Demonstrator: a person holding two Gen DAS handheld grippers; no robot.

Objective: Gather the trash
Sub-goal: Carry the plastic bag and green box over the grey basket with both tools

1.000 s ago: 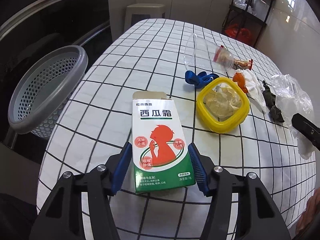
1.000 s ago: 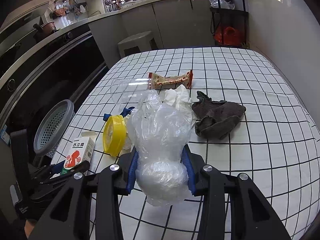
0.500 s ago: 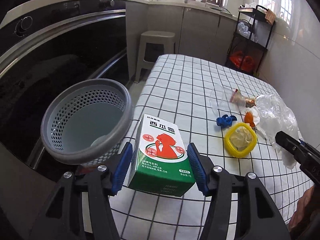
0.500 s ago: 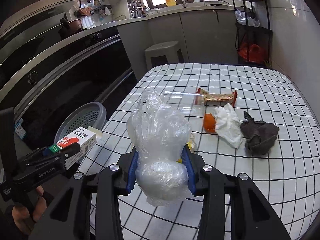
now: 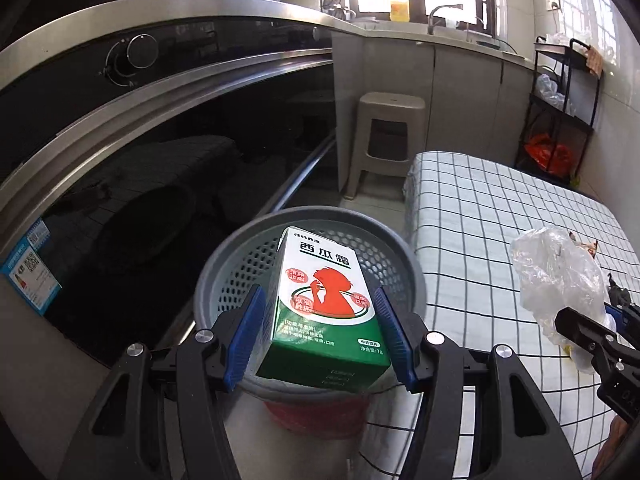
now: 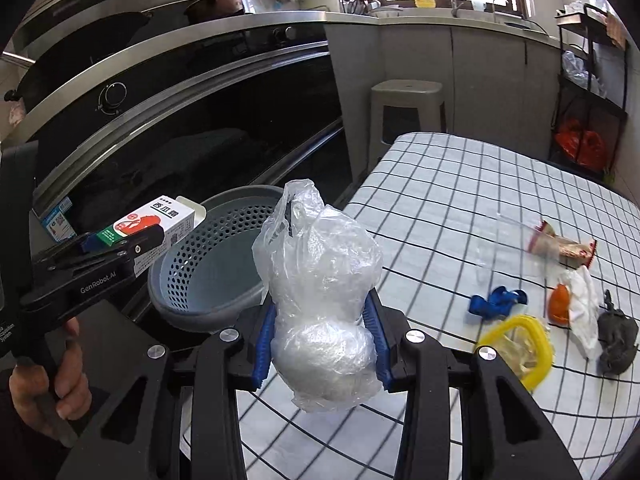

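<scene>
My left gripper (image 5: pixel 320 332) is shut on a white and green medicine box (image 5: pixel 326 304) and holds it over the grey perforated basket (image 5: pixel 236 256) beside the table. The box (image 6: pixel 156 220) and basket (image 6: pixel 208 280) also show in the right wrist view. My right gripper (image 6: pixel 320 348) is shut on a crumpled clear plastic bag (image 6: pixel 320 280), held above the table's left edge near the basket. The bag (image 5: pixel 560 276) shows at the right of the left wrist view.
On the checked tablecloth (image 6: pixel 460 192) lie a snack wrapper (image 6: pixel 564 244), a blue scrap (image 6: pixel 496 300), a yellow lid (image 6: pixel 520 344), an orange peel (image 6: pixel 558 304), a white tissue (image 6: pixel 584 308) and a dark cloth (image 6: pixel 616 336). A stool (image 5: pixel 386 136) and a dark oven front (image 5: pixel 160 160) stand behind.
My left gripper has lifted the box off the table and carried it left over the basket. My right gripper has lifted the bag and moved it left toward the basket.
</scene>
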